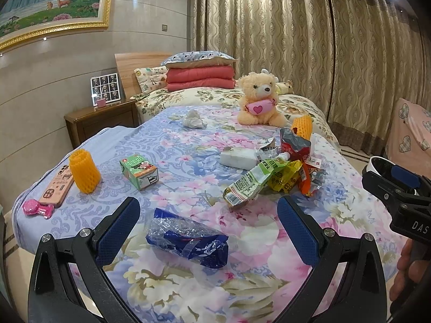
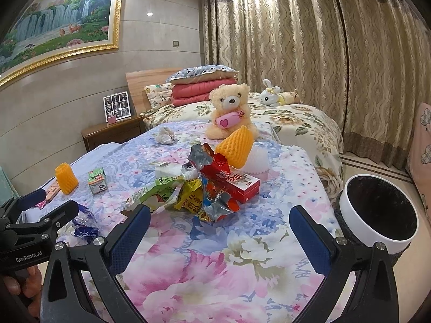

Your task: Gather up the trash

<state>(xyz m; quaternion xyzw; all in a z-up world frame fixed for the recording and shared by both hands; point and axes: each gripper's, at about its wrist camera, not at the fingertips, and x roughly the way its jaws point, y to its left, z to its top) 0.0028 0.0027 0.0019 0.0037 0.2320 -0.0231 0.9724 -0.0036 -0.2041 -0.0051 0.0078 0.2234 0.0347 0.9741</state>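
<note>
My left gripper (image 1: 208, 210) is open and empty, hovering just above a crumpled blue and clear plastic wrapper (image 1: 187, 238) on the flowered bed; the wrapper lies between and slightly below its fingers. A pile of snack wrappers (image 1: 280, 169) lies to the right, with a green carton (image 1: 138, 171), an orange foam net (image 1: 84, 171) and a crumpled tissue (image 1: 192, 119) farther off. My right gripper (image 2: 219, 216) is open and empty, just short of the same pile (image 2: 210, 185). A white-rimmed black trash bin (image 2: 377, 218) stands right of the bed.
A phone (image 1: 56, 185) and pink toy (image 1: 36, 207) lie at the bed's left edge. A teddy bear (image 1: 260, 99) sits mid-bed, folded blankets (image 1: 200, 76) behind. A nightstand (image 1: 102, 119) stands at the left, curtains behind. Another orange net (image 2: 237, 146) leans on the pile.
</note>
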